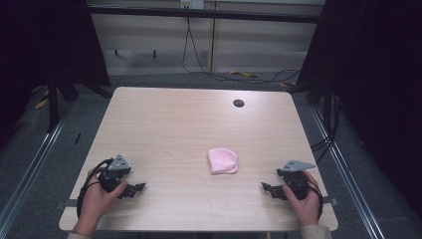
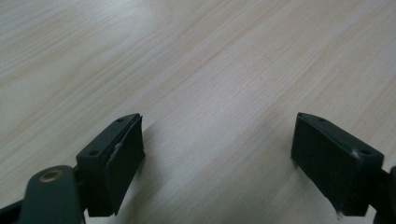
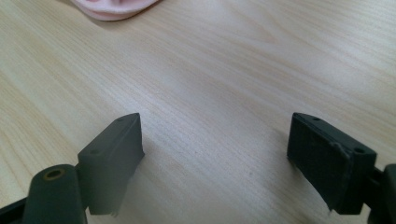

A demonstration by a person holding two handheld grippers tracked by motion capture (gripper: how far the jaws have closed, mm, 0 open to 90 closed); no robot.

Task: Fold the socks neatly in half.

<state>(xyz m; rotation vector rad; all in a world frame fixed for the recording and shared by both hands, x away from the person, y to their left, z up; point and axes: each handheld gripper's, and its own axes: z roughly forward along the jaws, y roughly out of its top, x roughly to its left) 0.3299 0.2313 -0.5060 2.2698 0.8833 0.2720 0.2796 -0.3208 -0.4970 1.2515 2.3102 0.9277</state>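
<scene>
The knitted hat (image 1: 223, 160) is plain pale pink. The table (image 1: 169, 129) is light wood with fine streaky grain and a small black round hole cover (image 1: 239, 103). Gripper fingers (image 2: 116, 158) are matte black.

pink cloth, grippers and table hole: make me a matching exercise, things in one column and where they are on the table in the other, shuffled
Things:
1. pink cloth
2. left gripper
3. right gripper
4. dark hole

Places, high view:
A. far side of the table, right of the middle
B. near left corner, jaws open over bare wood
C. near the middle, toward the person's right
D. near right corner, jaws open, aimed toward the cloth

Pairs: 1-C, 2-B, 3-D, 4-A
</scene>
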